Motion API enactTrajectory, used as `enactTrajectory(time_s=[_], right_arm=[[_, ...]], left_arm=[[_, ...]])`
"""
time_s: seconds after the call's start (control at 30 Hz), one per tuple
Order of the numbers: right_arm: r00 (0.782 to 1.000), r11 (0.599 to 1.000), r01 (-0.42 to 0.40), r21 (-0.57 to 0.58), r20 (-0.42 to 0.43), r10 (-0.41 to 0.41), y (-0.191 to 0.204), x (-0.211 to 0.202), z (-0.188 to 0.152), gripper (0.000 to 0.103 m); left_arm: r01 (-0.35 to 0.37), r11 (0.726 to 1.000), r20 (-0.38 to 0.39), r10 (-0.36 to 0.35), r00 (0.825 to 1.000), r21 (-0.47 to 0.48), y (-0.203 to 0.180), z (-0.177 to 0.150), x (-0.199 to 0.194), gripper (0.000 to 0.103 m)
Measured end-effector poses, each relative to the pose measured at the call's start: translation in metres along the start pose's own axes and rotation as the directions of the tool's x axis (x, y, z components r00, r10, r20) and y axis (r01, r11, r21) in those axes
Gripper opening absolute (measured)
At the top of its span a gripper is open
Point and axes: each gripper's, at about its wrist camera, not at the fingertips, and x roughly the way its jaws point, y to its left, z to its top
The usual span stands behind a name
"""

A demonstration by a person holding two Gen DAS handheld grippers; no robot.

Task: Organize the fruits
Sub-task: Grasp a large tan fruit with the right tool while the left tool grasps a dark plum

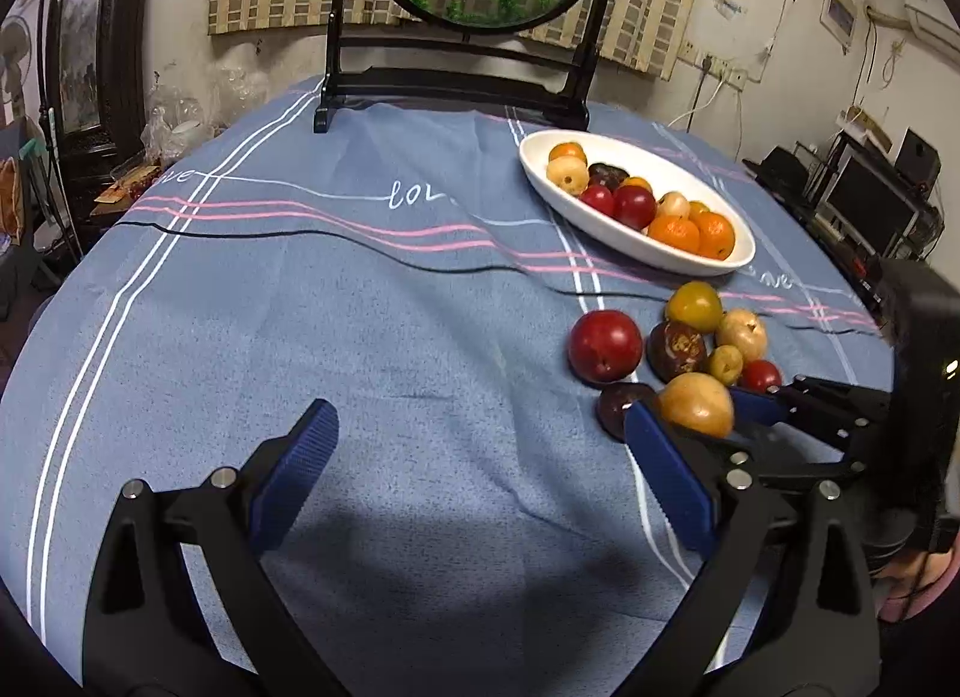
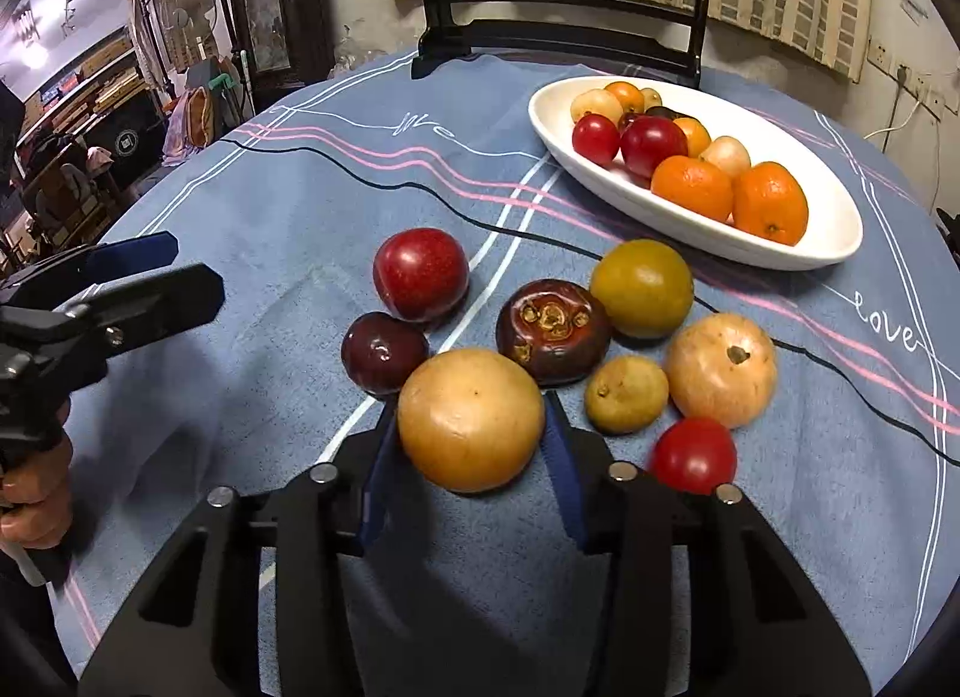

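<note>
Table (image 2: 252,229): round, under a blue cloth with pink, white and black stripes; fills both views.

Stand (image 2: 558,36): black frame with a round goldfish panel, at twelve o'clock on the far edge.

Dish (image 2: 834,241): white, oval, at one o'clock in the right wrist view. Holds about ten fruits already: two oranges (image 2: 729,190) at its near end, red plums and pale fruits behind. This part of the sorting looks done.

Loose fruits, on the cloth just short of the dish, eight in all, still to be moved:
- tan fruit (image 2: 471,418), the largest, nearest the camera at six o'clock of the cluster;
- red plum (image 2: 420,274), at ten o'clock;
- pale fruit (image 2: 720,370), at three o'clock;
- yellow-green fruit (image 2: 642,287), at one o'clock;
- brown scarred fruit (image 2: 552,331), centre;
- dark plum (image 2: 384,352), at nine o'clock;
- small yellow fruit (image 2: 626,394), at four o'clock;
- small red fruit (image 2: 693,454), at five o'clock.

Right tongs (image 2: 471,460): blue pads flank the tan fruit, which sits on the cloth; whether they press it, I cannot tell. Judged step: picking it up for the dish.

Left tongs (image 1: 480,481): spread wide, holding nothing, over bare cloth at nine o'clock of the cluster.

Progress: roughly half done.
</note>
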Motion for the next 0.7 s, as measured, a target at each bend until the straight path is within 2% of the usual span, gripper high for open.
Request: enactTrajectory(time_s=[0.13, 0.2, 0.33, 0.4, 0.47, 0.5, 0.7], right_arm=[[0.995, 0.993, -0.091, 0.074, 0.058, 0.087, -0.018, -0.019, -0.001, 0.044], [0.988, 0.987, -0.109, 0.116, 0.119, 0.096, -0.03, -0.036, 0.001, 0.044], [0.979, 0.975, -0.089, 0.202, 0.199, 0.049, -0.056, -0.059, 0.002, 0.044], [0.978, 0.967, -0.079, 0.241, 0.209, 0.028, -0.066, -0.064, 0.0, 0.044], [0.977, 0.963, -0.08, 0.258, 0.212, 0.024, -0.07, -0.066, -0.001, 0.044], [0.977, 0.961, -0.085, 0.263, 0.213, 0.028, -0.071, -0.067, -0.001, 0.044], [0.975, 0.959, -0.107, 0.261, 0.219, 0.049, -0.067, -0.067, 0.002, 0.044]], left_arm=[[0.031, 0.999, -0.006, -0.03, 1.0, 0.03, -0.009, -0.001, 0.002, 0.097], [0.041, 0.995, 0.001, -0.042, 0.999, 0.091, -0.025, -0.001, 0.003, 0.095], [0.093, 0.976, 0.003, -0.096, 0.995, 0.199, -0.061, -0.002, 0.004, 0.08], [0.092, 0.966, -0.016, -0.091, 0.996, 0.239, -0.075, -0.002, 0.013, 0.071], [0.089, 0.962, -0.044, -0.08, 0.996, 0.257, -0.084, -0.001, 0.024, 0.052], [0.094, 0.961, -0.073, -0.078, 0.994, 0.26, -0.087, -0.001, 0.032, 0.048], [0.058, 0.972, -0.074, -0.043, 0.996, 0.227, -0.08, 0.002, 0.039, 0.046]])
